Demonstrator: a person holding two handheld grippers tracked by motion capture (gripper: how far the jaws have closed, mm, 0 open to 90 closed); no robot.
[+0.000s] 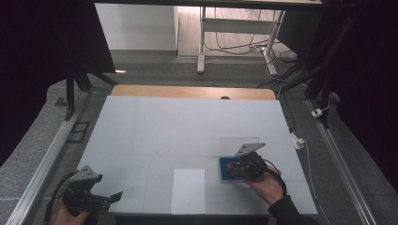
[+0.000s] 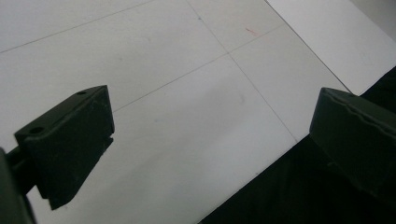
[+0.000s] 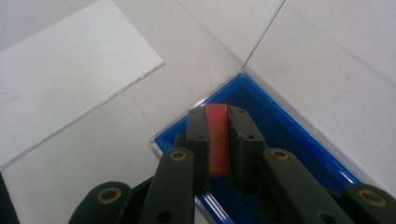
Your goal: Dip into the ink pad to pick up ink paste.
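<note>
A shallow blue box (image 3: 285, 126) lies on the white table, its clear lid (image 3: 327, 65) swung open and lying flat behind it. My right gripper (image 3: 218, 113) reaches into the box, shut on a small red block (image 3: 218, 144) that stands upright between its jaws. In the high view the blue box (image 1: 224, 174) sits right of centre near the front, with the right gripper (image 1: 233, 169) over it and the clear lid (image 1: 238, 144) beyond. My left gripper (image 1: 109, 198) rests at the front left edge, open and holding nothing; its jaws (image 2: 215, 112) stand wide apart above bare table.
A white sheet of paper (image 1: 188, 191) lies at the front middle between the two grippers, seen as the paper (image 3: 65, 84) and the paper (image 2: 336, 37) in the gripper views. A wooden strip (image 1: 192, 92) borders the far table edge.
</note>
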